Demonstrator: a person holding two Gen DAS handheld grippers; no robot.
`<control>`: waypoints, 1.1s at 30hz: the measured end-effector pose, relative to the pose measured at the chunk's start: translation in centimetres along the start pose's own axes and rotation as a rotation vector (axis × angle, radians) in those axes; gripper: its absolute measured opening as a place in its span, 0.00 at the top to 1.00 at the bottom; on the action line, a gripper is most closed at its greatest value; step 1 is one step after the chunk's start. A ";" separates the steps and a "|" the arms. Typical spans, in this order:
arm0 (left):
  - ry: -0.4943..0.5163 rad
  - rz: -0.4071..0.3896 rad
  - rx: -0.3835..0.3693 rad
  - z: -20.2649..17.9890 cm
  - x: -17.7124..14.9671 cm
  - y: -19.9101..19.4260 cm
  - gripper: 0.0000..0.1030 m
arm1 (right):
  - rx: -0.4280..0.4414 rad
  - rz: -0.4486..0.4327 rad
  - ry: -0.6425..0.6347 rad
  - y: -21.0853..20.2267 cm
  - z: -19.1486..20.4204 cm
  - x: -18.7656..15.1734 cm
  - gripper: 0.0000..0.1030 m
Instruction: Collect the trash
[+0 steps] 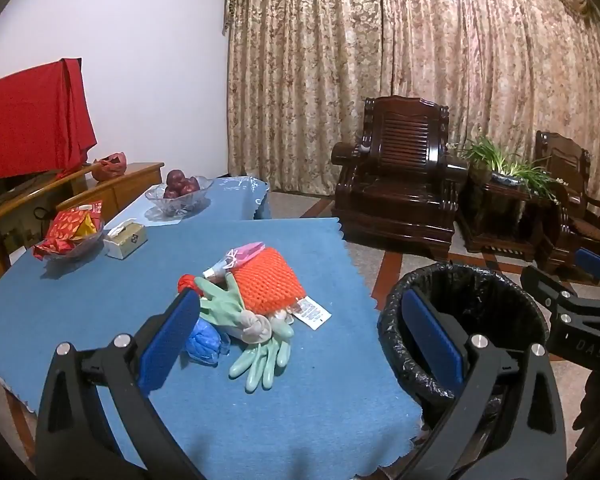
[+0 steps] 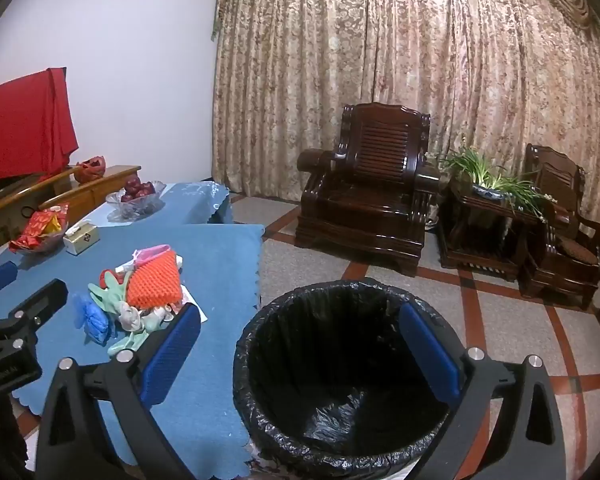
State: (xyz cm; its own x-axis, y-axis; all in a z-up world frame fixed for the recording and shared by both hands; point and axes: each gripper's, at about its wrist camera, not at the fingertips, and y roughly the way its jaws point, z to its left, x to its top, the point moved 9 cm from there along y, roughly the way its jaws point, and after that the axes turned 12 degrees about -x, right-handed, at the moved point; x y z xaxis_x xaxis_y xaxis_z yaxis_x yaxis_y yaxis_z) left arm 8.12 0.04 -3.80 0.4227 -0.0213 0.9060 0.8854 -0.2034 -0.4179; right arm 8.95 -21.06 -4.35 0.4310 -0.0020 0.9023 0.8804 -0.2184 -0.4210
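Nothing was collected yet: both the left gripper (image 1: 300, 332) and right gripper (image 2: 300, 344) hung wide and empty; next, reaching for the gloves (image 1: 256, 332), then the bin (image 2: 340, 360)

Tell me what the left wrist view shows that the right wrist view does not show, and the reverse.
Only the left wrist view shows the white printed packet fully, lying flat beside the orange mesh, and the spread fingers of the green gloves.

Only the right wrist view shows inside the trash bin: its black liner looks empty at the bottom.

Both show the trash pile on the blue tablecloth, the tissue box, the fruit bowl, the wooden armchair, and the left gripper and right gripper, both open and holding nothing.
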 end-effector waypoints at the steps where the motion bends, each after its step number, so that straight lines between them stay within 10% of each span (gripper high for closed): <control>1: 0.000 0.000 -0.001 0.0 0.0 0.0 0.05 | -0.001 -0.001 -0.001 0.0 0.0 0.0 0.06; 33: 0.003 0.007 0.000 0.0 -0.1 -0.1 0.05 | -0.001 0.003 -0.002 0.1 -0.1 -0.1 0.06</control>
State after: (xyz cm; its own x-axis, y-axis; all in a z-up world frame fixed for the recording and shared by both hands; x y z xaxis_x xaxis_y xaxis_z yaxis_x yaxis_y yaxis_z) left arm 8.00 0.03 -3.85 0.4283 -0.0257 0.9033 0.8825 -0.2029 -0.4243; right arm 9.01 -21.14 -4.44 0.4342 -0.0010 0.9008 0.8789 -0.2190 -0.4239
